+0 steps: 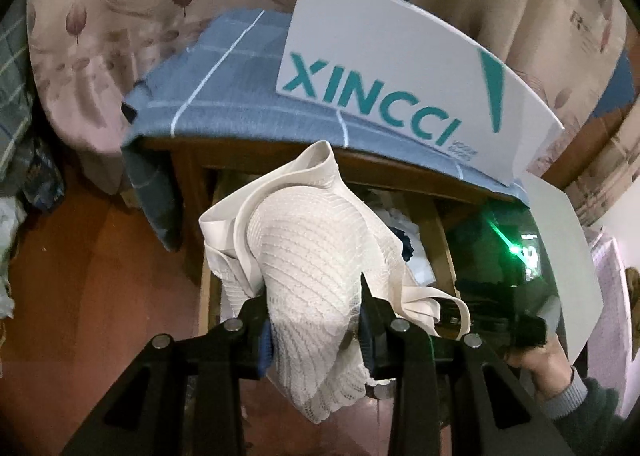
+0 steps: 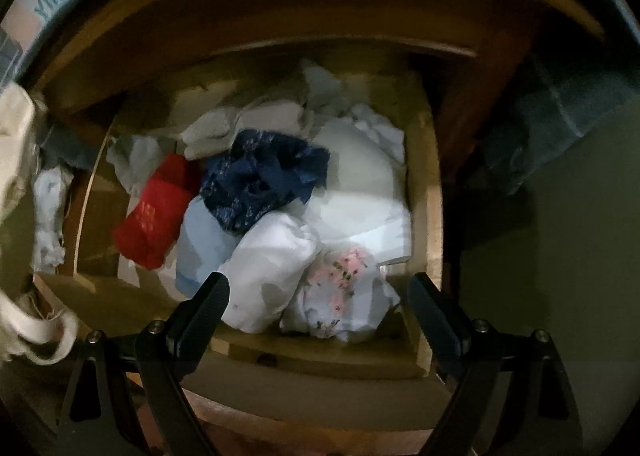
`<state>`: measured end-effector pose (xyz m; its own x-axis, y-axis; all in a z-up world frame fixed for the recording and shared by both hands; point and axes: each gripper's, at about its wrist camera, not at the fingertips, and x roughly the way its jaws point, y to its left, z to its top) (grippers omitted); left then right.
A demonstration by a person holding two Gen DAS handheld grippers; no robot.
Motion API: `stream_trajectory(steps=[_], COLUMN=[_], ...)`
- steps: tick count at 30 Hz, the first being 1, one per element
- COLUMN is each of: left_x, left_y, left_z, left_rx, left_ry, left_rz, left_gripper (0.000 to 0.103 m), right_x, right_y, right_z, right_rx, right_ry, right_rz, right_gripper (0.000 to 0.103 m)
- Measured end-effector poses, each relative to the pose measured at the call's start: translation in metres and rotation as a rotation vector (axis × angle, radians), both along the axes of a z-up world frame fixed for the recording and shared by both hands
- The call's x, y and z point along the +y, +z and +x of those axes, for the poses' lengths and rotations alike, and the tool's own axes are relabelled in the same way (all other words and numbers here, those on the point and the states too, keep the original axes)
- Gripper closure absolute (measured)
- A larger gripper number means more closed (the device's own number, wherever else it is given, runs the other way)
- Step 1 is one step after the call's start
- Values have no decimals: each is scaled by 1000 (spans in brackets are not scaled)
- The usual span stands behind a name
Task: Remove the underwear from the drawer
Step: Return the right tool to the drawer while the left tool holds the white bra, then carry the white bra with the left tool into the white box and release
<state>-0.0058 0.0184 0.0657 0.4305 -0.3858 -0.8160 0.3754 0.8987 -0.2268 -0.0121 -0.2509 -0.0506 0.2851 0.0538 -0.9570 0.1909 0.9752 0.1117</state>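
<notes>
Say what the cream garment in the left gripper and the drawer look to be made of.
Cream garment: seemingly soft knit or lace fabric, matte; ribbed texture, scalloped edge, smooth elastic-looking bands. Drawer: apparently light unfinished wood or plywood; pale tan walls, faint grain, though the view is dim and blurred.

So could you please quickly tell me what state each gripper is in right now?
Left gripper: closed on a cream lace undergarment.
Right gripper: open, empty, above the clothes in the open drawer.

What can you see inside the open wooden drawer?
The wooden drawer holds a navy garment, a red item, white bundles and a pink-flowered piece. Anything beneath them is covered.
</notes>
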Motion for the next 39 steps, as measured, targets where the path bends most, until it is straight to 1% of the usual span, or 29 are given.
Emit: stream_trajectory(steps=[6, 9, 12, 15, 18, 23, 25, 28, 29, 31, 33, 37, 39], left_x=[7, 9, 10, 6, 2, -15, -25, -45, -49, -64, -80, -103, -114], left_y=[33, 58, 87, 121, 151, 211, 231, 251, 254, 257, 255, 241, 229], left_z=[-14, -18, -22, -25, -24, -11, 1, 23, 28, 47, 69, 104, 123], left_rx=[-31, -58, -94, -157, -200, -305, -340, -374, -377, -375, -354, -319, -302], left_ry=[-2, -11, -31, -48, -70, -102, -113, -141, -142, -171, -168, -176, -175], left_rz=[-25, -47, -63, -60, -75, -64, -61, -42, -36, 0, 23, 59, 60], left_gripper=[70, 70, 70, 70, 70, 70, 70, 69, 70, 69, 70, 70, 70], right_x=[7, 6, 8, 9, 10, 12, 11, 8, 6, 4, 3, 1, 1], right_y=[-3, -4, -5, -6, -6, -6, -5, -4, -3, -4, -3, -4, -5], right_z=[0, 0, 1, 2, 3, 3, 2, 2, 2, 2, 3, 2, 3], right_rx=[13, 14, 24, 29, 30, 27, 24, 13, 10, 9, 6, 0, 1], right_ry=[31, 28, 31, 35, 38, 47, 40, 22, 14, 4, -1, -9, -13], right_rz=[-34, -34, -38, -39, -38, -34, -25, -7, -2, 5, 17, 29, 41], right_gripper=[14, 14, 14, 14, 14, 14, 14, 14, 14, 14, 14, 14, 14])
